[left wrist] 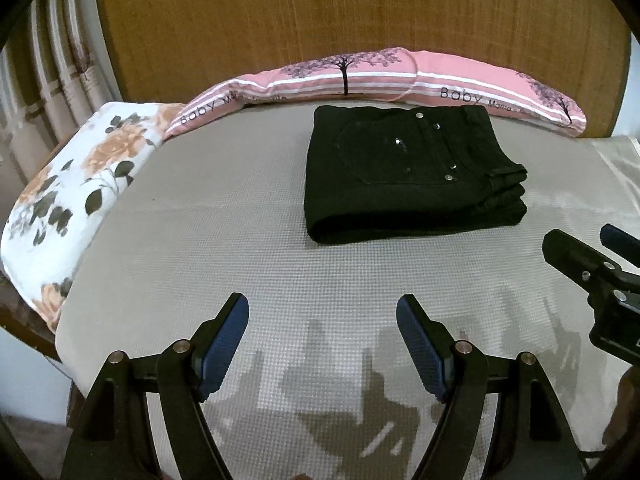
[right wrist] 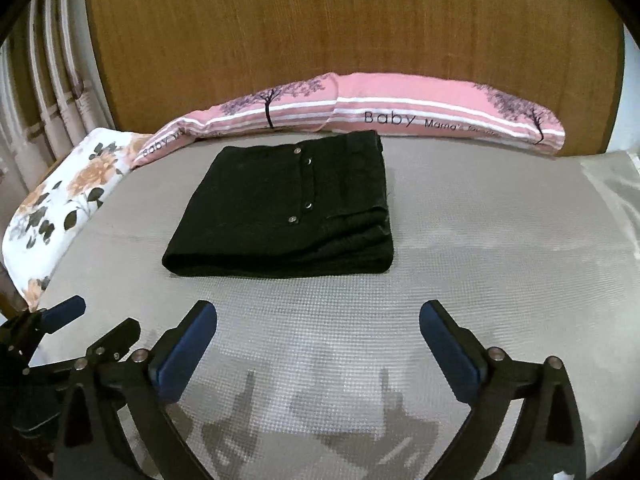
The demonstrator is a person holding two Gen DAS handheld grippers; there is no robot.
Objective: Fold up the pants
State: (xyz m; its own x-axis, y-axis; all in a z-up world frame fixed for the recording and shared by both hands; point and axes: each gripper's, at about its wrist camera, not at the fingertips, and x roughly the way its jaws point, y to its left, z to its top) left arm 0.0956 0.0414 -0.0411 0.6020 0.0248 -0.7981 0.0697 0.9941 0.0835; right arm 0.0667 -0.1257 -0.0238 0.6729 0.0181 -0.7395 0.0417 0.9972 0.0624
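Note:
Black pants [left wrist: 412, 172] lie folded into a compact rectangle on the grey bed sheet [left wrist: 240, 248], near the headboard; they also show in the right wrist view [right wrist: 280, 216]. My left gripper [left wrist: 322, 312] is open and empty, hovering over the sheet short of the pants. My right gripper [right wrist: 318, 320] is open and empty, also short of the pants. The right gripper shows at the right edge of the left wrist view [left wrist: 588, 252], and the left gripper shows at the lower left of the right wrist view [right wrist: 92, 320].
A pink striped pillow [left wrist: 360, 76] lies along the wooden headboard [left wrist: 320, 12]. A floral pillow [left wrist: 80, 184] lies at the left edge of the bed. Curtains [left wrist: 48, 72] hang at far left. Gripper shadows fall on the near sheet.

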